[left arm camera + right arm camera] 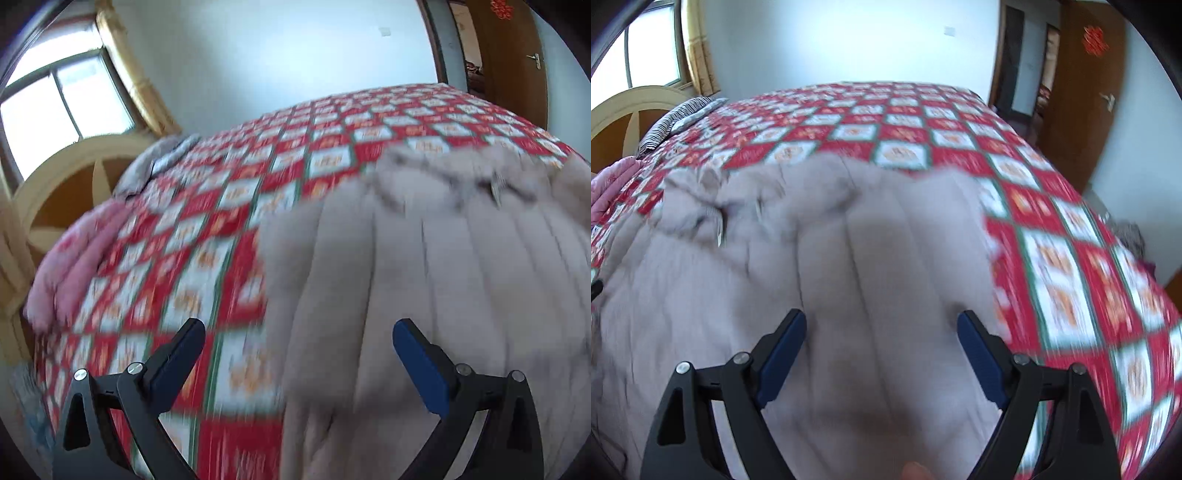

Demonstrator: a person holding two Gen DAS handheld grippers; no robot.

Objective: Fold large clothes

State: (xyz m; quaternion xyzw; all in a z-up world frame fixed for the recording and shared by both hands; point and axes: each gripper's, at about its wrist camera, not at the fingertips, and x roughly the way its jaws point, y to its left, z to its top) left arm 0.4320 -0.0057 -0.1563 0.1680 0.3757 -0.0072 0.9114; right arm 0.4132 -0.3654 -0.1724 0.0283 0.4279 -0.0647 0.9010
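A large beige quilted coat (424, 258) lies spread on a bed with a red, white and green checked cover (207, 229). My left gripper (299, 332) is open and empty, above the coat's left edge, one finger over the cover and one over the coat. In the right wrist view the coat (775, 258) fills the lower left, its collar towards the far side. My right gripper (881, 325) is open and empty above the coat's right part, near its edge on the cover (1071, 258). Both views are motion-blurred.
A pink garment (66, 266) lies at the bed's left edge and a striped pillow (672, 120) by the headboard (55, 177). A window (55, 99) is at the left, a brown door (1082, 92) at the right.
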